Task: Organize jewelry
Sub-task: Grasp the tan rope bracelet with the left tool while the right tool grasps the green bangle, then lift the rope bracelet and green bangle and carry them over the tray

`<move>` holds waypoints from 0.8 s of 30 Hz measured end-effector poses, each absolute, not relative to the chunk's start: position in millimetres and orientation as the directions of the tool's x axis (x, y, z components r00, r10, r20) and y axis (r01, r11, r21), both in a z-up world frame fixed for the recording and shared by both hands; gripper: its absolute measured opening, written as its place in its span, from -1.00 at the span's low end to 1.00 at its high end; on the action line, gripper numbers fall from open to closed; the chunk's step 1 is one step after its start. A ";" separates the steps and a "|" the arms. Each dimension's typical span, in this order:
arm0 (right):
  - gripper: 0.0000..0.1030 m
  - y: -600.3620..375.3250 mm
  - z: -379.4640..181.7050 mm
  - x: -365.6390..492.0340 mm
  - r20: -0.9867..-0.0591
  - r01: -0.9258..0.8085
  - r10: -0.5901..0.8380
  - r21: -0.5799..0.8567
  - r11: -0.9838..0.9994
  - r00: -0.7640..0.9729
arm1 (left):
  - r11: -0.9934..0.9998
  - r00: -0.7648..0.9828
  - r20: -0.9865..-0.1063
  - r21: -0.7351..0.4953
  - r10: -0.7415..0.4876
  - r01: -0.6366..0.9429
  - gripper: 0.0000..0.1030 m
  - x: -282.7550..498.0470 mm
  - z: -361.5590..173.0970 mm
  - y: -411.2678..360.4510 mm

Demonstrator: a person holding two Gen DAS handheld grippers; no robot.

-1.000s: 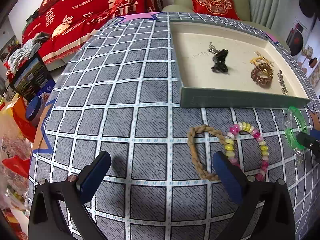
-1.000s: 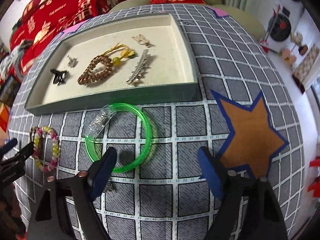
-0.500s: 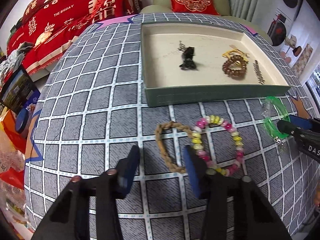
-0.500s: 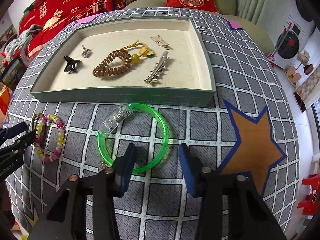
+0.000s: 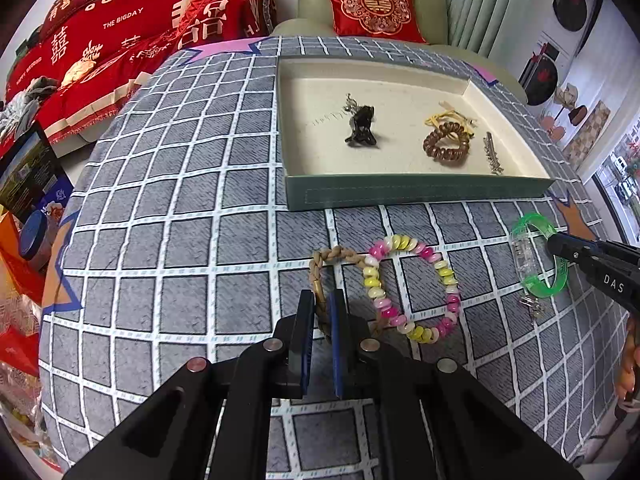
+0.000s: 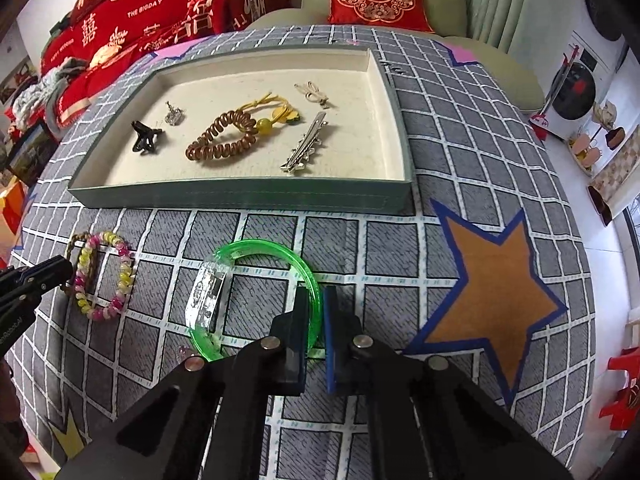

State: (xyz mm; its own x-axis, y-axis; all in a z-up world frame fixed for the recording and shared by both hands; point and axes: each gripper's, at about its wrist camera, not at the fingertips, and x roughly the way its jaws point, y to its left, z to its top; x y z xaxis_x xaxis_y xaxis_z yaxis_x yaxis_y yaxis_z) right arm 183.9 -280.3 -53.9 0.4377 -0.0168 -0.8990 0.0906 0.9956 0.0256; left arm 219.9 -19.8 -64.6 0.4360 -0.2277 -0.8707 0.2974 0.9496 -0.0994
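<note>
Both tools (2) now clamp bracelets.

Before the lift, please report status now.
Left gripper shut on braided bracelet. Right gripper shut on green bangle. Beaded bracelet overlaps the braided one. Tray ahead.

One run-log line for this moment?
left gripper: shut on braided bracelet | right gripper: shut on green bangle | tray: neither in yet
</note>
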 end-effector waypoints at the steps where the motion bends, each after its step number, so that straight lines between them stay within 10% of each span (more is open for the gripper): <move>1: -0.86 -281.9 -51.2 182.3 -0.896 0.092 -0.011 0.033 0.995 0.444 | 0.950 0.440 -0.868 -0.102 -0.230 0.296 -0.65 218.7 -61.9 -17.7; 24: -0.86 -293.7 14.1 180.9 -0.831 0.093 0.084 0.161 0.983 0.550 | 0.919 0.546 -0.762 -0.166 -0.349 0.357 -0.69 219.9 36.4 -24.2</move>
